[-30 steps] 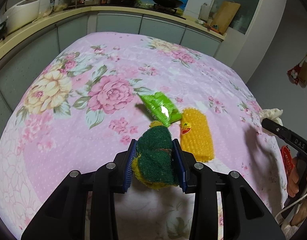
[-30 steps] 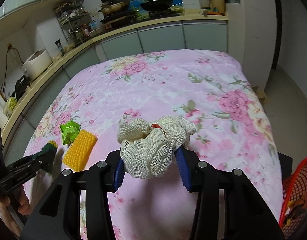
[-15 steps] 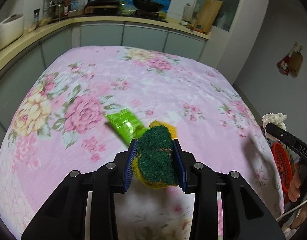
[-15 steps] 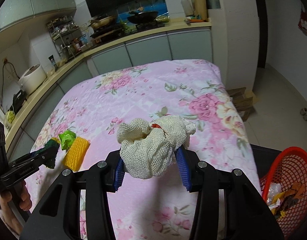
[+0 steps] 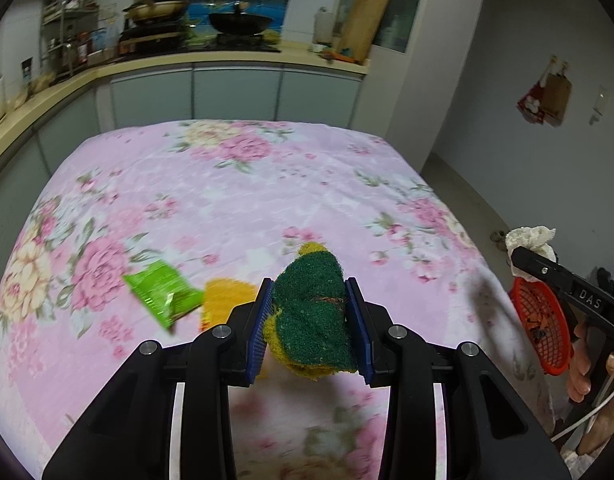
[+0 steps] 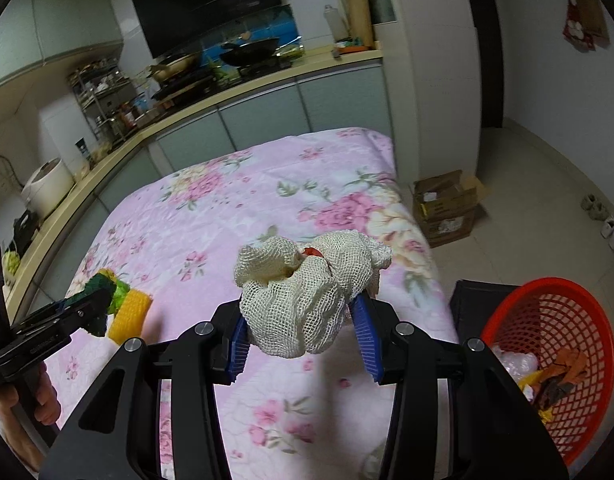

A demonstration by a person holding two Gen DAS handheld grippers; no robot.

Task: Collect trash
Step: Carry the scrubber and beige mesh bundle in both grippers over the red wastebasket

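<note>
Home kitchen: wok (image 5: 240, 23), counter (image 5: 235, 58), rice cooker (image 6: 47, 188).

Pink floral bedspread (image 5: 235, 208) — green wrapper (image 5: 163, 298) and yellow corn-like piece (image 6: 131, 314) on it, touching.

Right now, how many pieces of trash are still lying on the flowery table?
2. A green wrapper and a yellow sponge lie side by side near the table's left edge. The grippers block some of the near tabletop, so more could hide there.

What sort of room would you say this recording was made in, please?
Most likely a home kitchen: a black wok sits on a stove along the beige L-shaped countertop, a white rice cooker stands there too, and a table under a pink floral cloth fills the middle.
</note>
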